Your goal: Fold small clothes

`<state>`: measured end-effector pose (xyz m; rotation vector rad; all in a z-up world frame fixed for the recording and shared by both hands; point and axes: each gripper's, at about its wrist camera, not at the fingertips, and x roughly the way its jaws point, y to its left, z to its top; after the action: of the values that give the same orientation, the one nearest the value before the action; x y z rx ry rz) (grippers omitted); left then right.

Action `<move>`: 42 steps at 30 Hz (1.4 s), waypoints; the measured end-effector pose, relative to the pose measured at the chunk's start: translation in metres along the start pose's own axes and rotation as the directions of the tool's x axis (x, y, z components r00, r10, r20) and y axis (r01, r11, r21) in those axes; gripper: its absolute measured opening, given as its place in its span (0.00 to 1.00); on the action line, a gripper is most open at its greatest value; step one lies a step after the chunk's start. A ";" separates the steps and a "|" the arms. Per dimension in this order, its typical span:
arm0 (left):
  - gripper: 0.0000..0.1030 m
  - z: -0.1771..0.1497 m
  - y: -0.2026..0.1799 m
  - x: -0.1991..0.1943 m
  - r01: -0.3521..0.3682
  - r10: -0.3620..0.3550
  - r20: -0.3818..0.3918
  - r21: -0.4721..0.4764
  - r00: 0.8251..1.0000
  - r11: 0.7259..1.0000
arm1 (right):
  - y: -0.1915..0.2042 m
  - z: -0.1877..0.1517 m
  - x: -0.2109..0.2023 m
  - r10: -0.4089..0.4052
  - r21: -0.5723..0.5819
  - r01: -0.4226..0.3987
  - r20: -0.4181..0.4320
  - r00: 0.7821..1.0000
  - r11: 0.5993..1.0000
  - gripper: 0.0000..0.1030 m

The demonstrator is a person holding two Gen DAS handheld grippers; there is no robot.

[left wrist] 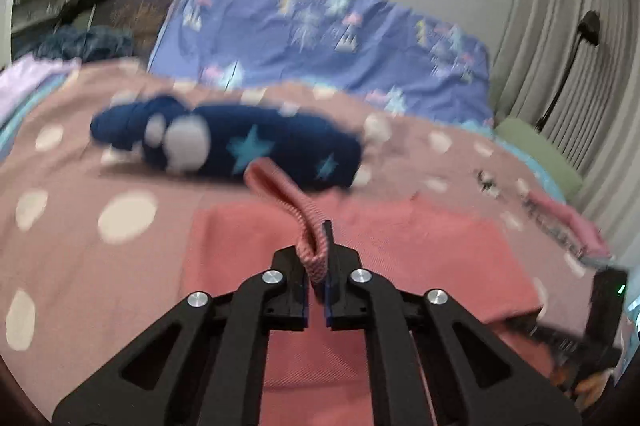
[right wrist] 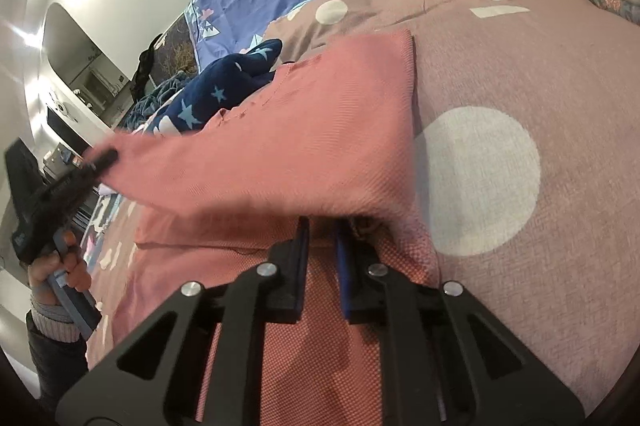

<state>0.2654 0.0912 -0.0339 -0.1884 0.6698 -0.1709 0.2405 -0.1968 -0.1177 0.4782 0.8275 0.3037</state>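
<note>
Mauve, white-dotted bedding covers the bed (right wrist: 560, 74); a salmon-pink garment (right wrist: 320, 146) is spread on it near its front edge; a navy star-printed garment (left wrist: 240, 142) lies beyond; the left gripper (left wrist: 318, 258) is clamped on a raised pink fold; the right gripper (right wrist: 322, 234) is seen pinching the pink fabric's nearer edge.

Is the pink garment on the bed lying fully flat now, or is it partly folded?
Partly folded. The left gripper pinches the pink garment at one edge and lifts that part over the rest, which lies on the dotted bedcover.
</note>
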 end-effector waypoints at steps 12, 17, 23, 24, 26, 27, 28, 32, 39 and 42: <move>0.37 -0.036 0.044 0.008 -0.129 0.126 -0.084 -0.029 0.988 0.991 | 0.000 0.000 0.000 -0.006 -0.005 0.006 0.000 1.000 1.000 0.13; 0.38 -0.050 0.036 0.028 -0.164 0.172 -0.158 0.059 0.972 0.985 | 0.000 0.000 0.000 -0.010 -0.011 0.010 0.001 1.000 1.000 0.13; 0.46 -0.053 0.026 0.040 -0.216 0.241 -0.191 0.141 0.952 0.966 | 0.053 -0.007 -0.031 -0.156 -0.271 0.176 0.094 0.983 0.946 0.28; 0.46 -0.054 0.024 0.040 -0.219 0.245 -0.190 0.146 0.951 0.965 | 0.062 -0.003 -0.039 -0.132 -0.291 0.164 0.125 0.983 0.943 0.28; 0.46 -0.054 0.025 0.040 -0.221 0.246 -0.188 0.147 0.951 0.964 | 0.065 0.007 -0.044 -0.144 -0.287 0.187 0.166 0.976 0.939 0.28; 0.46 -0.054 0.026 0.040 -0.218 0.242 -0.188 0.143 0.952 0.965 | 0.062 0.014 -0.040 -0.161 -0.277 0.205 0.174 0.972 0.939 0.28; 0.46 -0.054 0.027 0.039 -0.212 0.235 -0.188 0.134 0.954 0.968 | 0.058 0.017 -0.033 -0.178 -0.271 0.218 0.163 0.970 0.938 0.24; 0.47 -0.054 0.029 0.037 -0.193 0.211 -0.189 0.111 0.959 0.975 | 0.012 0.019 0.015 -0.328 -0.212 0.323 0.015 0.945 0.922 0.06; 0.47 -0.054 0.028 0.038 -0.198 0.217 -0.187 0.118 0.958 0.973 | 0.031 0.032 -0.016 -0.300 -0.210 0.319 0.115 0.947 0.924 0.03; 0.48 -0.055 0.026 0.038 -0.207 0.229 -0.185 0.130 0.955 0.970 | 0.041 0.063 -0.010 -0.297 -0.230 0.323 0.143 0.944 0.918 0.09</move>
<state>0.2630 0.1019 -0.1049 0.0101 0.8734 -0.0126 0.2788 -0.1840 -0.0537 0.1199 0.7362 0.0844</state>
